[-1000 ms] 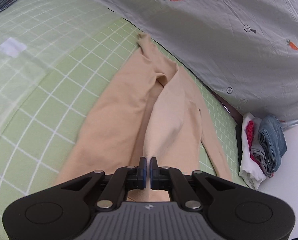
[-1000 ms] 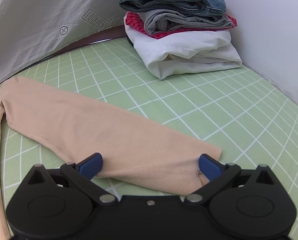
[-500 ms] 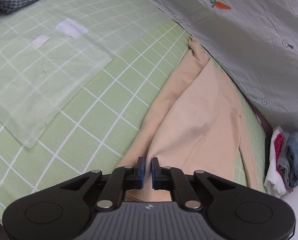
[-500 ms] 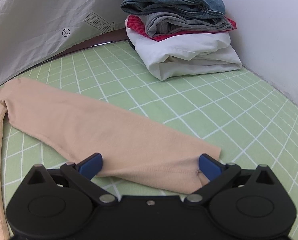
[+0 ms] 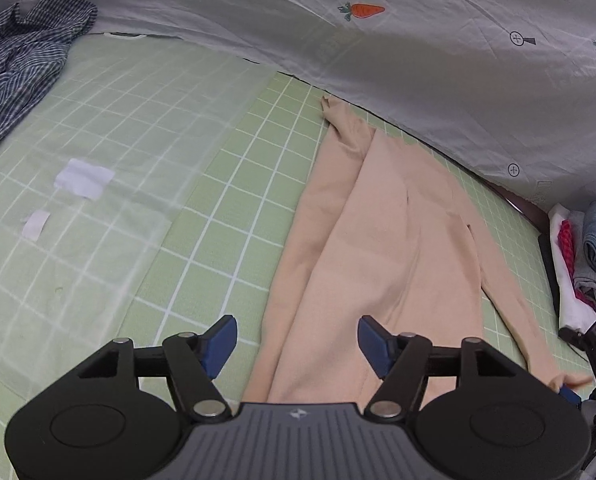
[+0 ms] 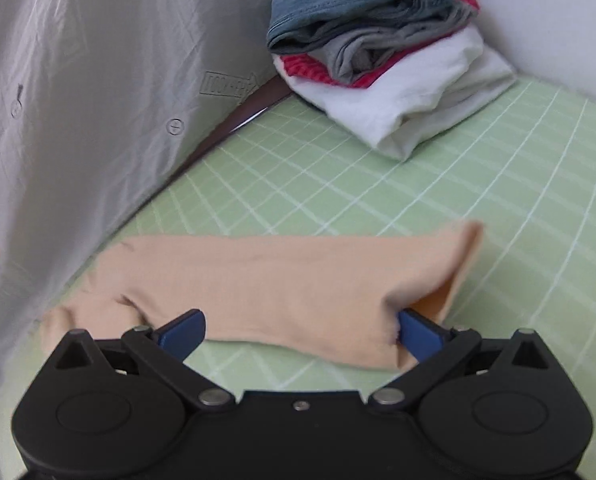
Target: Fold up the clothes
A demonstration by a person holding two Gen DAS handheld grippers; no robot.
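Note:
A beige long garment [image 5: 389, 240] lies flat on the green grid mat [image 5: 238, 184], one half laid over the other. My left gripper [image 5: 296, 332] hovers over its near end with jaws opening. The cloth lies under the gap and neither pad presses on it. In the right wrist view one beige leg [image 6: 278, 280] stretches across the mat [image 6: 497, 184]. My right gripper [image 6: 298, 326] stands wide open over it. Its right fingertip [image 6: 417, 332] is tucked into the cuff, which hangs slightly lifted on it.
A stack of folded clothes [image 6: 377, 52], white below and denim on top, sits at the far corner by the white wall; it also shows as a stack [image 5: 585, 260] at right. A grey printed sheet [image 5: 377, 60] borders the mat. A striped shirt [image 5: 22, 52] lies far left.
My left gripper went from shut on the beige cloth to open, letting it go, and its view swung left. My right gripper rose and rolled, lifting the cuff on one finger.

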